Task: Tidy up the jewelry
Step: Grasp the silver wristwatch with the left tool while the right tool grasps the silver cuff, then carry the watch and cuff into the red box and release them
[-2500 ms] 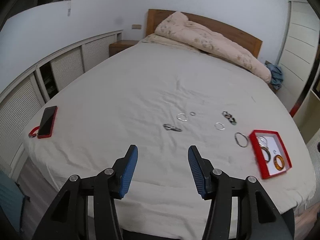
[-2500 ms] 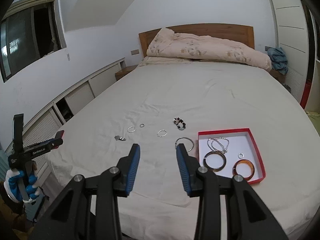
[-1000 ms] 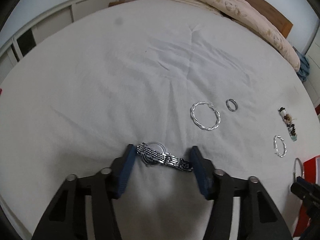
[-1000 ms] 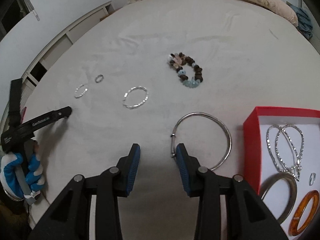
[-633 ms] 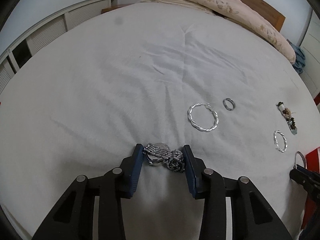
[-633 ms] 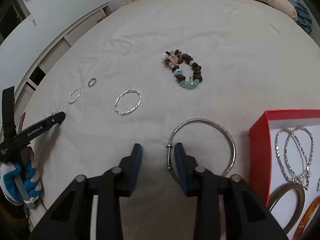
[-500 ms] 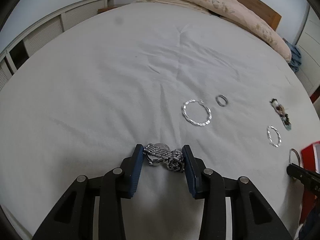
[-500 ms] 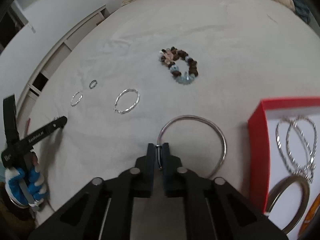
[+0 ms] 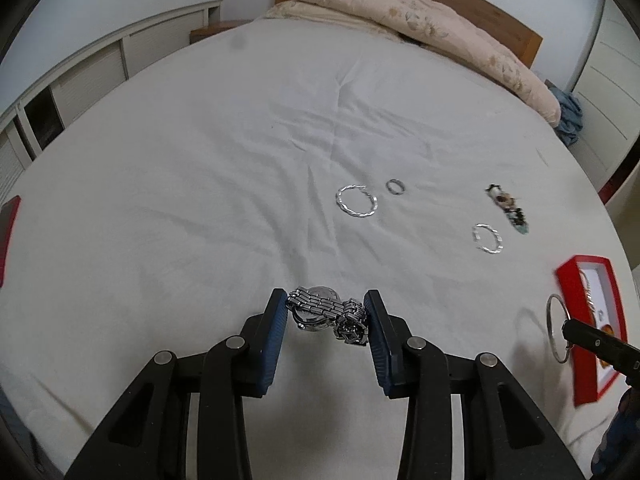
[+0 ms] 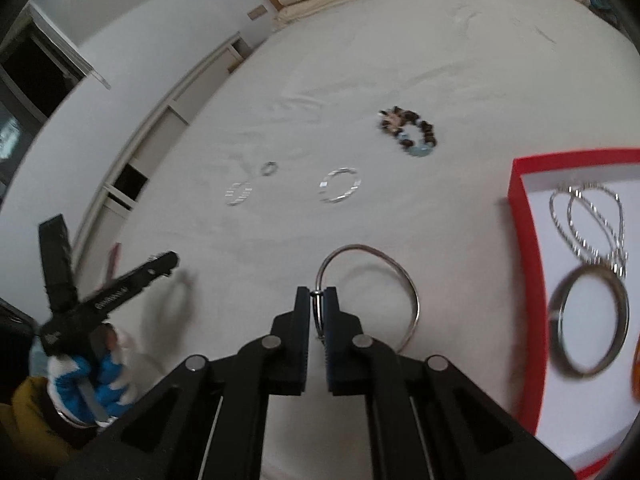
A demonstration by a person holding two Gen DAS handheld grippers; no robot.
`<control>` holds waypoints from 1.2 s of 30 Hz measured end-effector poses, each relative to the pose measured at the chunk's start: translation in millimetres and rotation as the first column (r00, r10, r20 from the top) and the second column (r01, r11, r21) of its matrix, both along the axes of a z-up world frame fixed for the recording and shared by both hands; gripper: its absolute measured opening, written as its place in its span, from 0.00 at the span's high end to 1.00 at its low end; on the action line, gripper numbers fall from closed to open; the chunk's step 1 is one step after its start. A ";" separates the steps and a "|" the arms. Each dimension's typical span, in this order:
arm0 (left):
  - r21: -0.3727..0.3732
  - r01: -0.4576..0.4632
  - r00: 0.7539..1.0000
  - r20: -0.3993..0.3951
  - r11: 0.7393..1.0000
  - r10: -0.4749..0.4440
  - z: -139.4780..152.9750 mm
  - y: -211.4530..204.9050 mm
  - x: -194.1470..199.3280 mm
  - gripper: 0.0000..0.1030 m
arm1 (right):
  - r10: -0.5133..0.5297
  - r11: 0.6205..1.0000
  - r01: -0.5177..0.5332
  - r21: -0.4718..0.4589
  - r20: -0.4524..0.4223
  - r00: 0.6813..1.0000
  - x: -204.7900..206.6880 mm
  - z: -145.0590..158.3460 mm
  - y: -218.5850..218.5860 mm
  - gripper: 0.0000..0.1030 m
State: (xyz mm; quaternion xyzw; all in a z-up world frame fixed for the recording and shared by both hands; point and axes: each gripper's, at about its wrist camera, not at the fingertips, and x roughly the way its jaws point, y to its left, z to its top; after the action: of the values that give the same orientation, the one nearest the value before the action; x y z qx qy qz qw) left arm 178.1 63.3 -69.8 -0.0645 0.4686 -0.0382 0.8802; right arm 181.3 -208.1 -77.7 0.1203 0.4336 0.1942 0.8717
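Observation:
My left gripper (image 9: 326, 308) is shut on a silver metal watch (image 9: 326, 312) and holds it just above the white bed sheet. My right gripper (image 10: 318, 300) is shut on a thin silver bangle (image 10: 404, 276), lifted off the sheet just left of the red jewelry box (image 10: 524, 248). The box holds silver chain hoops (image 10: 588, 216), a thick metal bangle (image 10: 588, 320) and an amber bangle. On the sheet lie a twisted silver hoop (image 9: 357, 205), a small ring (image 9: 395, 186), a second silver hoop (image 9: 487, 238) and a beaded bracelet (image 9: 509, 208).
A rolled pink quilt (image 9: 420, 12) lies by the wooden headboard at the far end. A red phone (image 9: 8, 224) lies at the bed's left edge. Low cabinets (image 9: 100, 68) run along the left wall. The red box also shows in the left wrist view (image 9: 576, 320).
Both grippers came down to the bed. The left one closed on the watch and lifted it. The right one closed on the thin bangle and raised it toward the red box.

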 end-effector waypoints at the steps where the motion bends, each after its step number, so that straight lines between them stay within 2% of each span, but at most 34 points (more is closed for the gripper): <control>1: -0.001 0.003 1.000 0.006 1.000 -0.003 4.3 0.6 -4.9 0.62 | 0.005 1.000 -0.005 0.016 0.003 1.000 -5.8 3.3 1.3 0.95; 11: 0.027 0.037 0.996 0.078 0.999 -0.039 49.3 -19.6 -44.3 0.62 | 0.039 0.991 -0.045 0.130 0.047 0.998 -58.2 30.4 11.5 0.95; 16: 0.032 0.088 0.991 0.101 0.996 -0.091 62.0 -45.4 -49.2 0.62 | 0.008 0.988 -0.024 0.155 0.102 0.995 -80.2 51.0 -8.0 0.95; 21: 0.020 0.183 0.976 0.119 0.983 -0.184 74.3 -93.1 -47.5 0.62 | -0.061 0.984 0.033 0.173 0.161 0.985 -95.0 74.0 -44.5 0.95; 25: 0.002 0.281 0.952 0.128 0.960 -0.279 78.8 -145.1 -39.9 0.62 | -0.130 0.981 0.098 0.169 0.186 0.974 -103.4 87.5 -85.2 0.95; 29: -0.008 0.385 0.916 0.124 0.923 -0.382 77.4 -203.5 -33.3 0.62 | -0.205 0.974 0.179 0.142 0.189 0.960 -106.6 93.4 -131.7 0.95; 32: -0.011 0.461 0.882 0.113 0.887 -0.457 71.1 -248.9 -29.1 0.62 | -0.250 0.966 0.231 0.118 0.180 0.951 -104.3 90.4 -163.7 0.95; 36: -0.011 0.525 0.849 0.088 0.851 -0.522 56.9 -293.7 -28.4 0.62 | -0.295 0.955 0.285 0.085 0.162 0.942 -100.0 80.0 -198.0 0.95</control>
State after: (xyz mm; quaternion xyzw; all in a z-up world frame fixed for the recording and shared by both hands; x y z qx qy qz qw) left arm 149.7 -230.3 -12.9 0.0518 0.4314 -0.2871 0.8537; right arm 81.3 -406.1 2.3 0.1918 0.3280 0.0863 0.9210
